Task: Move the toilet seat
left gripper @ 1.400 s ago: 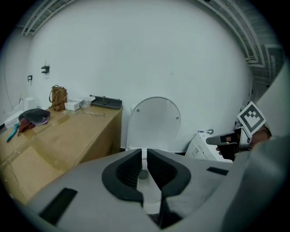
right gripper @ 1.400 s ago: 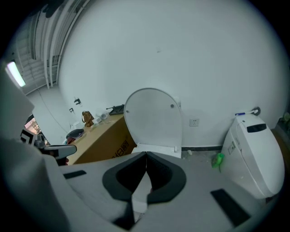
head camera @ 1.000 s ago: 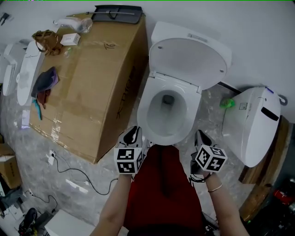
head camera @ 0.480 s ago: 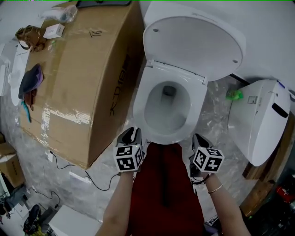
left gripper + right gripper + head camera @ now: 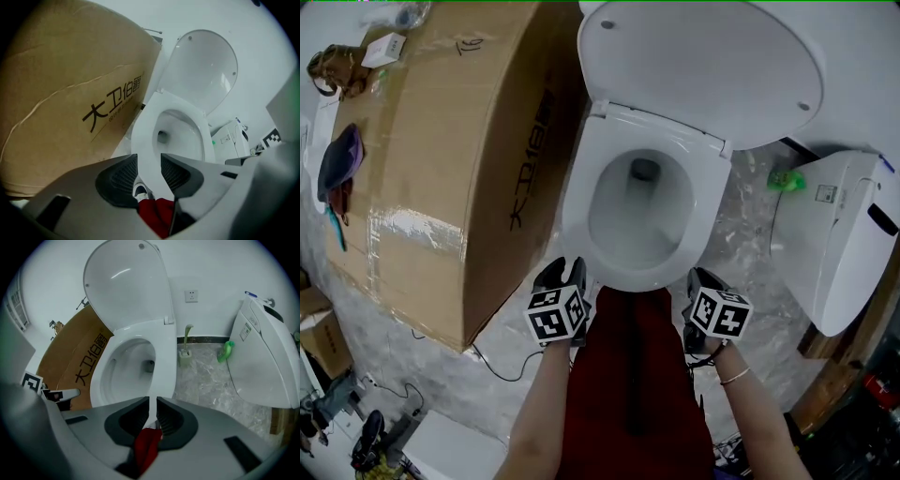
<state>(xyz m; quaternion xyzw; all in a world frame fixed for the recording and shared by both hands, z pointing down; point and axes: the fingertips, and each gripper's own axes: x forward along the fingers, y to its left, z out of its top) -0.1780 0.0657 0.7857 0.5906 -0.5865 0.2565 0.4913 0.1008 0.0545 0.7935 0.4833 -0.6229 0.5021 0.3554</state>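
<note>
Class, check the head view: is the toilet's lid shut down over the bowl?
No, the lid stands raised behind the seat, and the bowl lies open to view.

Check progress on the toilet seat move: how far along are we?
Done: the lid stands raised. In hand: both grippers are low at the front edge of the seat. The left gripper has just been opening its jaws, and the right gripper has just opened to a slit. Neither is gripping anything. To do: the seat lies flat, not yet grasped or moved.
</note>
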